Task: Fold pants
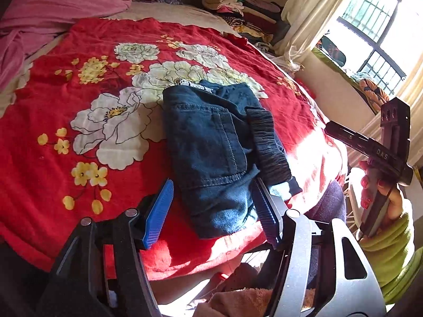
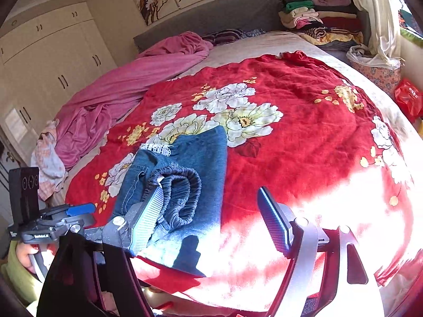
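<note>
Left-wrist view shows dark denim pants (image 1: pixel 211 145), folded into a thick bundle with a gathered elastic waistband, lying on a red floral blanket (image 1: pixel 66 100); the left gripper (image 1: pixel 211 211), its ribbed blue pads spread, straddles the bundle's near end without pressing it. "DAS" reads on the other tool's black body. Right-wrist view adds white wardrobes (image 2: pixel 47 60), a pink sheet (image 2: pixel 127 79) and stacked clothes (image 2: pixel 317 18); the right gripper (image 2: pixel 211 224) gapes wide, holding nothing.
</note>
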